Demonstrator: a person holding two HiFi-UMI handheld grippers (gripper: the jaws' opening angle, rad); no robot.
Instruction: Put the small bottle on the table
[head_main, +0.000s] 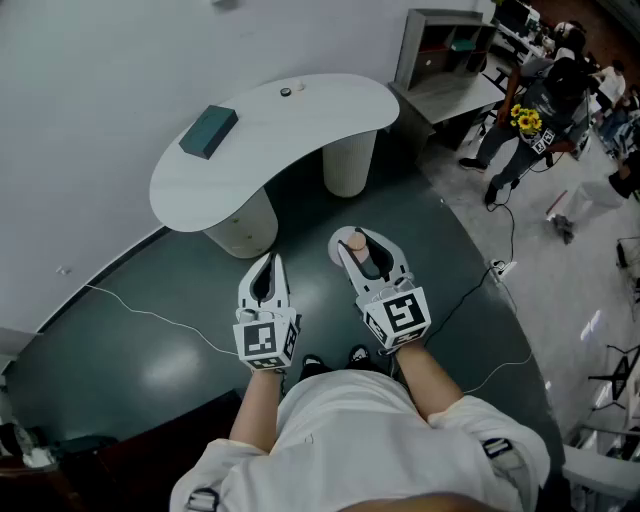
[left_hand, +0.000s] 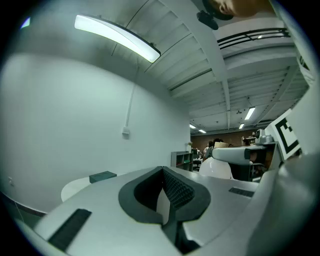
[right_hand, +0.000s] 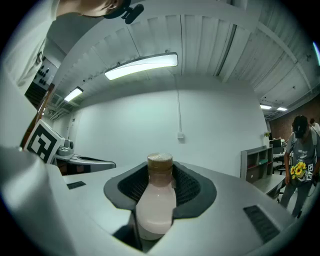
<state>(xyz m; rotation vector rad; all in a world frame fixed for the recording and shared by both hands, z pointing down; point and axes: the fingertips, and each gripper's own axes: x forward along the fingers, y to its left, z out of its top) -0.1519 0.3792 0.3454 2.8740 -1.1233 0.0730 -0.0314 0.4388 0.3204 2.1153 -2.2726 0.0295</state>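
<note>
The small bottle (right_hand: 156, 200) is held upright in the right claw (head_main: 366, 252), above the floor and near the person. The left claw (left_hand: 165, 197) seems closed on nothing. The white table (head_main: 300, 135) lies farther ahead, well apart, so the placing is not yet done.

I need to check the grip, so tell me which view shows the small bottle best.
The right gripper view: the small bottle fills the centre, brown cap and pale body between the right gripper's pads. The head view shows only its cap end between those jaws. The left gripper view gives nothing clear of it.
</note>
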